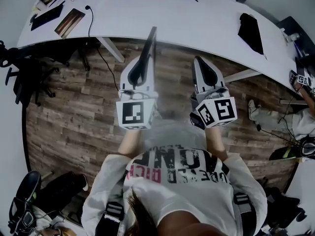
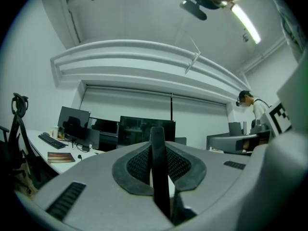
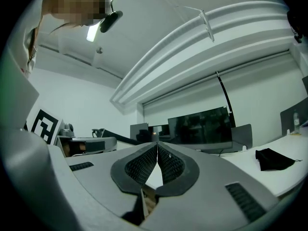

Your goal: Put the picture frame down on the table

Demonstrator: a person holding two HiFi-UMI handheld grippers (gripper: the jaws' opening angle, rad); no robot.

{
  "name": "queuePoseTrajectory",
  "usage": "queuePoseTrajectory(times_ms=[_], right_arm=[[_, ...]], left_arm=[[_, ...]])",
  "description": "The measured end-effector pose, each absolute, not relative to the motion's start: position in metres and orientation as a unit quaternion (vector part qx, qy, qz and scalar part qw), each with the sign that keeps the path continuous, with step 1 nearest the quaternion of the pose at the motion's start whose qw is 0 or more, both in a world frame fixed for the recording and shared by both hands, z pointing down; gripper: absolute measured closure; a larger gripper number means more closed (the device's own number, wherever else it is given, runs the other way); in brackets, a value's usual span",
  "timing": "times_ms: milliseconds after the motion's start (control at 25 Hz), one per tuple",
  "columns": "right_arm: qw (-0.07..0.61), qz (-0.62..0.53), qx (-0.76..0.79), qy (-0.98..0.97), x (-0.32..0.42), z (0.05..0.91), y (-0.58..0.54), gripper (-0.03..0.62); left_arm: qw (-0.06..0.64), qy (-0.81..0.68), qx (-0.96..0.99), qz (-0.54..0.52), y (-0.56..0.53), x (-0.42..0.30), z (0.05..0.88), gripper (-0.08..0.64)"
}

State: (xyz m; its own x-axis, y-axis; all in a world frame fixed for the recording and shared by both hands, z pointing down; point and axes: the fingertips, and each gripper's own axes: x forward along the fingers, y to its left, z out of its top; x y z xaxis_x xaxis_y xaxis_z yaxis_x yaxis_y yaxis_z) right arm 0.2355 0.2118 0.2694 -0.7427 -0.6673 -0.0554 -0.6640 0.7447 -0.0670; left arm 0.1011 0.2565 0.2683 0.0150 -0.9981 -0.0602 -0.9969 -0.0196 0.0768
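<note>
Black picture frame (image 1: 151,44), edge-on, is grasped by the left hand-held gripper (image 1: 141,65) near the white worktop (image 1: 197,18); the right hand-held gripper (image 3: 156,146) is clenched empty.

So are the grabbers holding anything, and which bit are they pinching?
The left gripper pinches the thin dark picture frame, seen edge-on, by its near end; the rest sticks out ahead. The right gripper is shut and holds nothing.

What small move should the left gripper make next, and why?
Probably carry the picture frame forward over the table: the left gripper clamps it edge-on, and only its far end appears to reach the table edge, with the floor below the rest.
</note>
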Motion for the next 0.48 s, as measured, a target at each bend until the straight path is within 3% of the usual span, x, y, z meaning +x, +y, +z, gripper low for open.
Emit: queuePoseTrajectory(times_ms=[480], right_arm=[[0.024,-0.051,-0.367,0.929,0.164,0.285,0.182,0.591]], left_arm=[[0.027,-0.694,0.717,-0.05,0.223,0.025,0.282,0.518]])
